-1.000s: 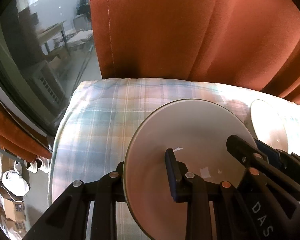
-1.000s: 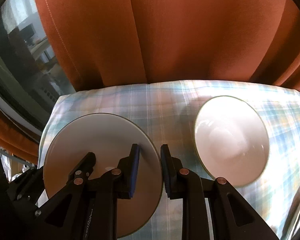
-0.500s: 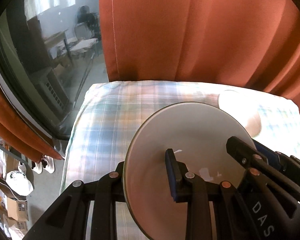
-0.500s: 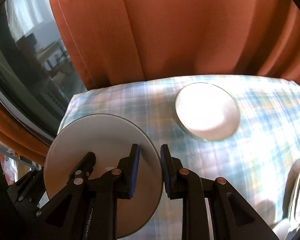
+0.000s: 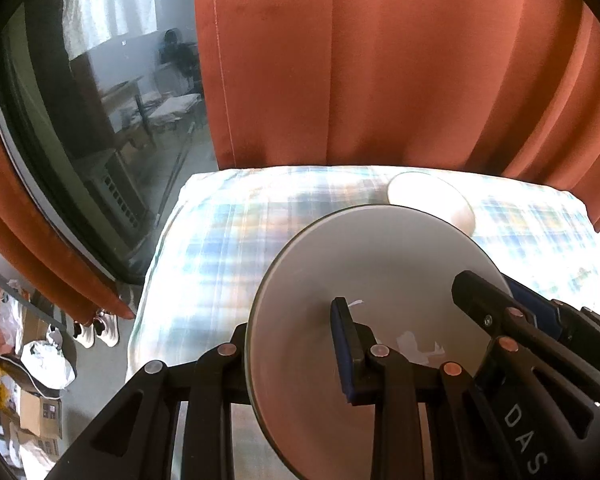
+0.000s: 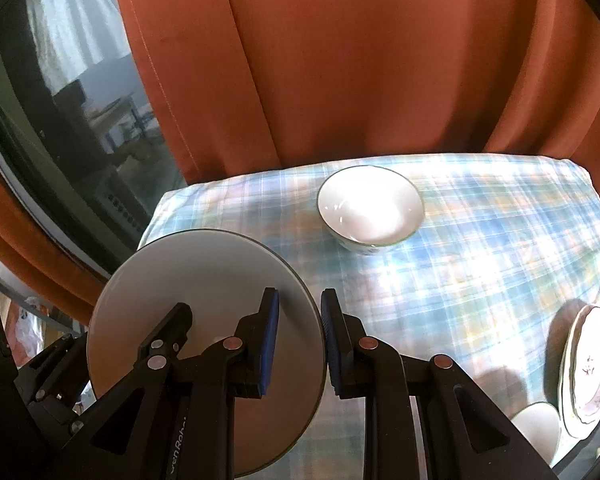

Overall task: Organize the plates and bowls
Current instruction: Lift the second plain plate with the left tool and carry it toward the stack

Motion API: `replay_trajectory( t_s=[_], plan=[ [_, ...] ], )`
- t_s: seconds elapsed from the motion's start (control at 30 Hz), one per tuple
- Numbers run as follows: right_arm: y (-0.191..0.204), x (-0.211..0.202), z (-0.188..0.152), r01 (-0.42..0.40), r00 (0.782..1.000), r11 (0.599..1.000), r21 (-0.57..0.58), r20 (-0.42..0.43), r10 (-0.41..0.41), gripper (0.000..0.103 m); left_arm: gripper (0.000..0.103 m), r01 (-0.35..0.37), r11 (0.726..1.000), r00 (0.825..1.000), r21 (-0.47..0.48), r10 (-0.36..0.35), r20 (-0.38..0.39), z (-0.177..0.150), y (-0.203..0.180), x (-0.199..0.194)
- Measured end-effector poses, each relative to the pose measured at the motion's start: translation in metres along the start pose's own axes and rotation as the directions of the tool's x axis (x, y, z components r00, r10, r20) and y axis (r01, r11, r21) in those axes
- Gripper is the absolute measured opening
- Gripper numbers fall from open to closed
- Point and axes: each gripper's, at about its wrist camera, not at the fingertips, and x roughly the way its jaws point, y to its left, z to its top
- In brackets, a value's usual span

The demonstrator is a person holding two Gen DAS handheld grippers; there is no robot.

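Carry step: left gripper [image 5: 296, 360] and right gripper [image 6: 300, 340], jaws clamped on opposite rims of the round grey plate [image 6: 204, 320], hold it above the plaid counter [image 6: 480, 264]. Next, probably stack it on floral plates [image 6: 588, 368]; white bowl [image 6: 370, 208] far.

Glossy glazed ceramic plate [image 6: 204, 280] and bowl [image 6: 370, 206], soft woven plaid tablecloth [image 6: 480, 260], matt rust cloth curtain [image 6: 360, 60]
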Motion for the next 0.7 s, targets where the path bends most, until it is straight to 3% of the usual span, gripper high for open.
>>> replay_trajectory(
  t_s=[0.7],
  plan=[
    [-0.1,-0.055,-0.033,-0.046,0.999,0.998,-0.045,-0.018,0.045,0.026,0.026,-0.042,0.999,0.999,-0.024,0.042,-0.008,-0.044,-0.104,-0.048]
  ],
)
